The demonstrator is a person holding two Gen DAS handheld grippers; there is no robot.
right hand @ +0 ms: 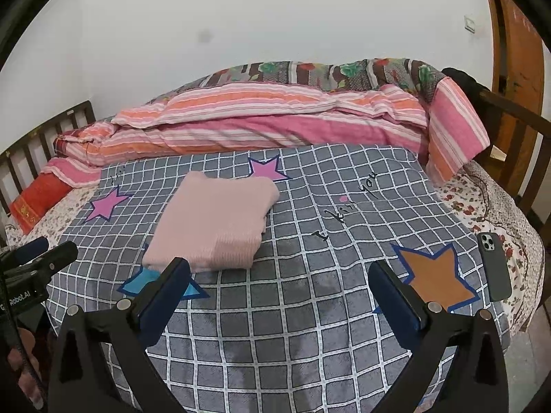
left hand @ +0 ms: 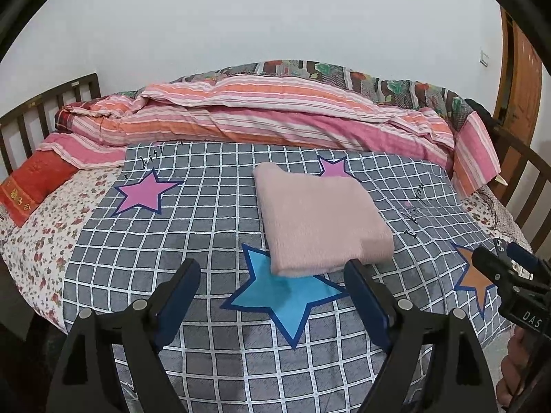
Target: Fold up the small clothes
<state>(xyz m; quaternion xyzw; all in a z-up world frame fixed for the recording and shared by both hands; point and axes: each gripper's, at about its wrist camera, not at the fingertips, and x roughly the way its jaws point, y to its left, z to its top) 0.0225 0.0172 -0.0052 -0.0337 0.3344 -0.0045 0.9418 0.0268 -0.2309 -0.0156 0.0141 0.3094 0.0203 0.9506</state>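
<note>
A pale pink knitted garment lies folded into a neat rectangle on the grey checked blanket with coloured stars. In the right wrist view the same pink garment sits left of centre. My left gripper hovers open just in front of the garment's near edge, nothing between its blue-padded fingers. My right gripper is also open and empty, over bare blanket to the right of the garment. Each gripper shows at the edge of the other's view, the right one and the left one.
A rolled striped pink and orange quilt runs along the back of the bed. A red pillow lies at the far left by the wooden headboard. A dark phone rests on the floral sheet at the right edge. A wooden door stands at the far right.
</note>
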